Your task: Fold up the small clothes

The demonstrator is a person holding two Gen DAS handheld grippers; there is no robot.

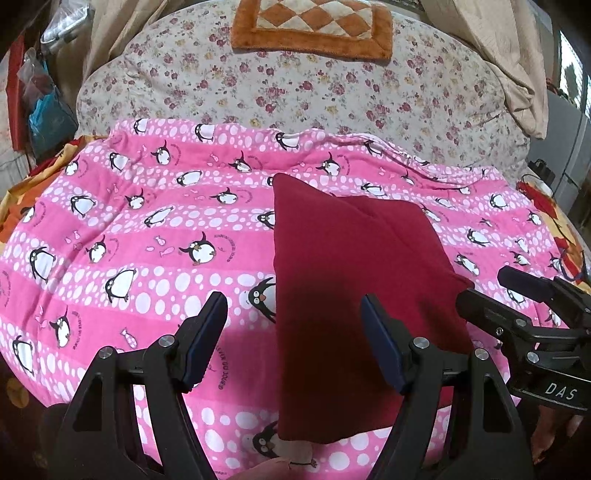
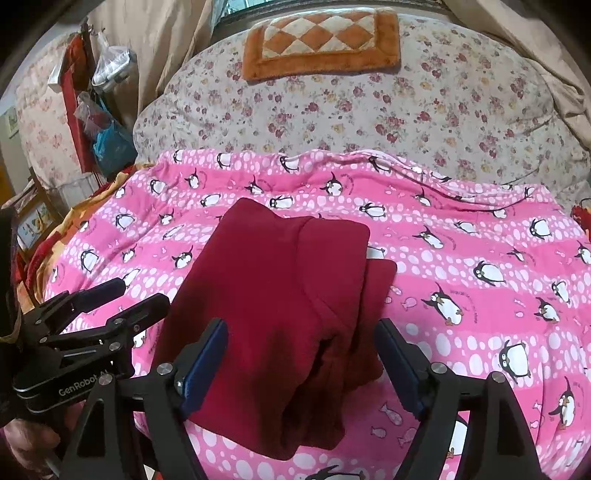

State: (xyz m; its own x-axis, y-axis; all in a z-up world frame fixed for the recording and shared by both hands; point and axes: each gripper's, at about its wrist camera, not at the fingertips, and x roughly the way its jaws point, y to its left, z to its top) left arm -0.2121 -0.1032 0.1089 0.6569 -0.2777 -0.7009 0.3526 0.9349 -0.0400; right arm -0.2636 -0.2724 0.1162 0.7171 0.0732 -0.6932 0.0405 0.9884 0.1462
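Observation:
A dark red garment (image 1: 343,266) lies folded in layers on a pink penguin blanket (image 1: 155,229); it also shows in the right wrist view (image 2: 273,288). My left gripper (image 1: 293,310) is open and empty, hovering over the garment's near left edge. My right gripper (image 2: 301,332) is open and empty, just above the garment's near end. The right gripper appears at the right of the left wrist view (image 1: 484,286), open. The left gripper appears at the left of the right wrist view (image 2: 142,291), open.
The pink blanket (image 2: 461,266) covers a bed. Behind it lies a floral quilt (image 1: 314,88) with an orange checkered mat (image 1: 314,26) on top. Plastic bags (image 2: 107,140) hang at the far left. Beige curtains (image 1: 513,62) hang at the right.

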